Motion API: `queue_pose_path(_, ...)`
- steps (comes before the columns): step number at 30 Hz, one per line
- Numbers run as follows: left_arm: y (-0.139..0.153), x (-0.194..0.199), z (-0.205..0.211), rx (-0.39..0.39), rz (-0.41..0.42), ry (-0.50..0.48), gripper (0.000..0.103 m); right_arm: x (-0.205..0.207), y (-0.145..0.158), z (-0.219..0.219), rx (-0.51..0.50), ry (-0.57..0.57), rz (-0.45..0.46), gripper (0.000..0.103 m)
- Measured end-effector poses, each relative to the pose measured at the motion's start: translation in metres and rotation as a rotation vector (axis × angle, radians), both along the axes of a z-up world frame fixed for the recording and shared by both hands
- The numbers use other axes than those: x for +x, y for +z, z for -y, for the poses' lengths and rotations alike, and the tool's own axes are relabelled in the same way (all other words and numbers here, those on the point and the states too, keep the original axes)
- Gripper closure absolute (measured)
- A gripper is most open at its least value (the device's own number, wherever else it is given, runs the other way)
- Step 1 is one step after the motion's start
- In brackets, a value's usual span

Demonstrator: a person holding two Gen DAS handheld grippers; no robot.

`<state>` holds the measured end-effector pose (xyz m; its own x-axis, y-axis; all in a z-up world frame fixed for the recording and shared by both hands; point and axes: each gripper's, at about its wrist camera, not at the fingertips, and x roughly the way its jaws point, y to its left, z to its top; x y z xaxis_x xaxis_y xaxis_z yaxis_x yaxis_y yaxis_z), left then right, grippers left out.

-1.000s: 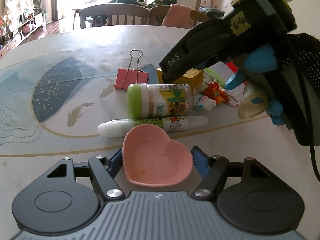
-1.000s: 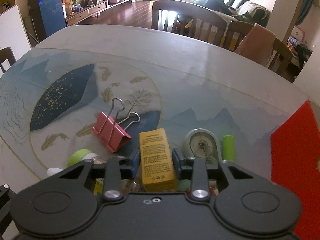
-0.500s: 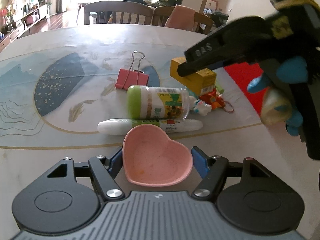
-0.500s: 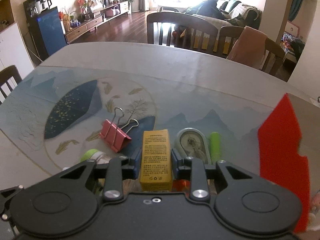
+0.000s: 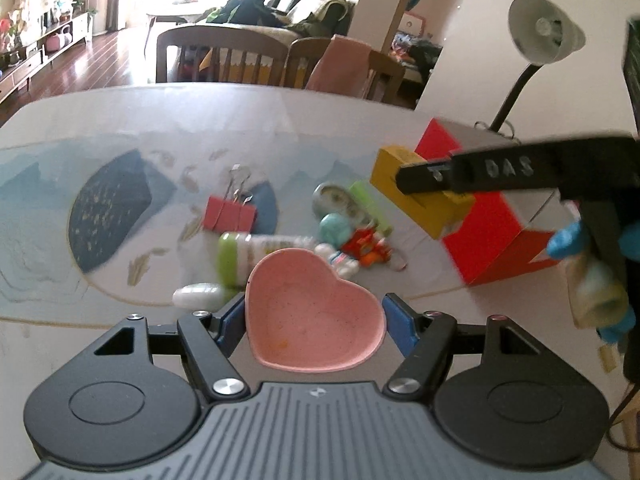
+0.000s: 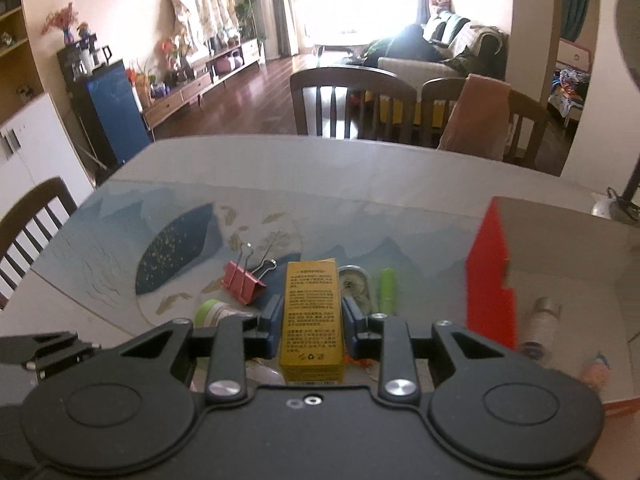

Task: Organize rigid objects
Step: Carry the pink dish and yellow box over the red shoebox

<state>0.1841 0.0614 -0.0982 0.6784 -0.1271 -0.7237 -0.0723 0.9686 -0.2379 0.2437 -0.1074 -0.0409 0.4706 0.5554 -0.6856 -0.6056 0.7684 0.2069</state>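
My left gripper [image 5: 314,314] is shut on a pink heart-shaped dish [image 5: 314,316], held above the table in front of the pile. My right gripper [image 6: 309,318] is shut on a yellow box [image 6: 313,312], lifted above the pile; it also shows in the left wrist view [image 5: 420,196] beside the red box. On the table lie a red binder clip [image 5: 229,216], a green-capped bottle [image 5: 256,250], a white glue stick [image 5: 200,295], a small clock [image 5: 340,204], a green tube [image 6: 387,288] and small toys [image 5: 362,250].
A red open box [image 6: 490,276] stands at the right with a small bottle [image 6: 542,322] inside. A grey desk lamp [image 5: 538,40] stands behind it. Wooden chairs [image 6: 352,104] line the far table edge; another chair [image 6: 28,224] is at the left.
My right gripper has risen with the yellow box and moved right toward the red box. My left gripper has lifted the pink dish higher, so the red box now shows.
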Motion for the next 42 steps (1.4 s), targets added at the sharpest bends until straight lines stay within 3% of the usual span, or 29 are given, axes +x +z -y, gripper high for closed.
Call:
queue_pose_path(9, 0.042, 0.017, 0.026, 0.005, 0.047, -0.022, 0.031, 0.005, 0.019, 0.052, 0.045, -0.04, 0.035, 0.074)
queue_pose_path(19, 0.073, 0.056, 0.08, 0.028, 0.086, -0.09, 0.031, 0.032, 0.014, 0.111, 0.059, -0.109, 0.054, 0.074)
queue_pose_path(30, 0.075, 0.113, 0.16, 0.066, 0.071, -0.191, 0.031, 0.081, -0.01, 0.181, 0.043, -0.223, 0.041, 0.074)
queue_pose_path(42, 0.046, 0.181, 0.229, 0.143, -0.013, -0.291, 0.031, 0.13, -0.051, 0.226, -0.007, -0.287, -0.017, 0.074)
